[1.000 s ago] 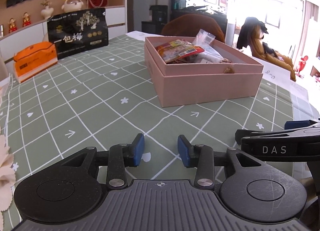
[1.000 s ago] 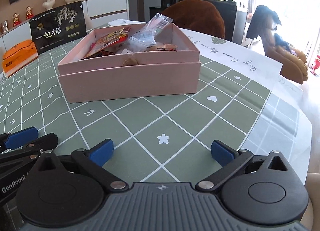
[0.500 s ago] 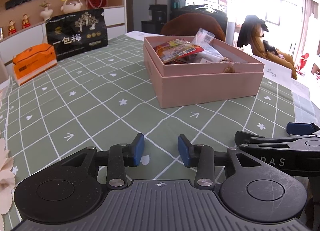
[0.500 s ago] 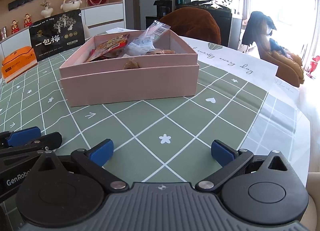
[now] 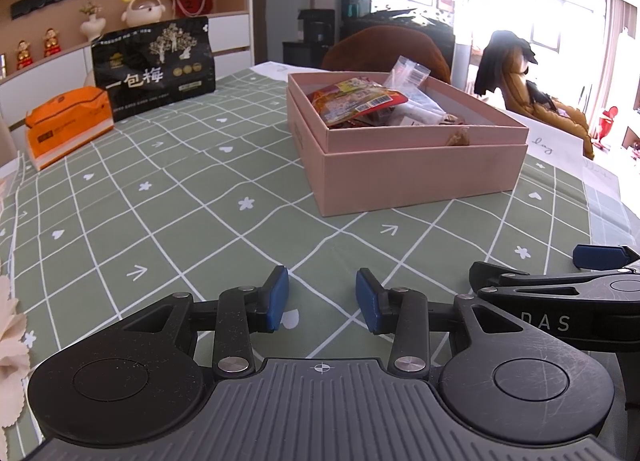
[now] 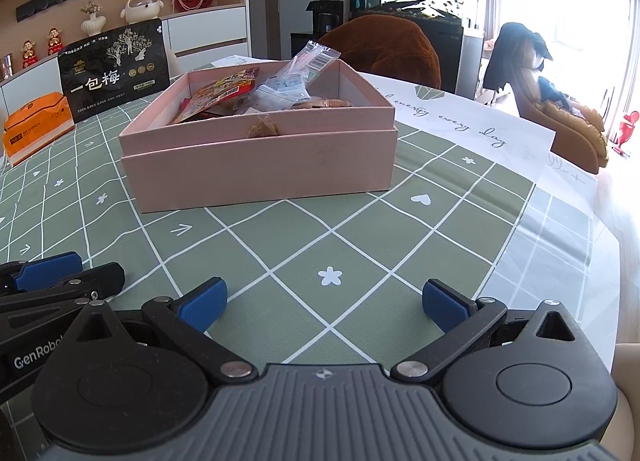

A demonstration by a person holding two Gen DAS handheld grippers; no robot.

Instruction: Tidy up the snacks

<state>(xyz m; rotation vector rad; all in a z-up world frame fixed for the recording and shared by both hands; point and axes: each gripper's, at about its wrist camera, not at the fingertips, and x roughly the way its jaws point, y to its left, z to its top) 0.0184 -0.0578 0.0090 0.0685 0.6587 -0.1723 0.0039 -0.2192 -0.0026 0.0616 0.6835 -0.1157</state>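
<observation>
A pink box stands on the green checked tablecloth, set inside its own lid. It holds several snack packets: a red and yellow packet and a clear wrapper stick up above the rim. My left gripper hovers low over the cloth in front of the box, open about halfway, nothing between its blue pads. My right gripper is beside it, open wide and empty. Each gripper's fingers show at the edge of the other's view.
A black snack bag stands upright at the back left, an orange tissue pack beside it. Behind are a shelf with figurines, brown chairs and the table's right edge.
The view in both cameras shifts very slightly, the box sitting a touch lower in the frame. Neither gripper's jaws moved, and nothing on the table was touched.
</observation>
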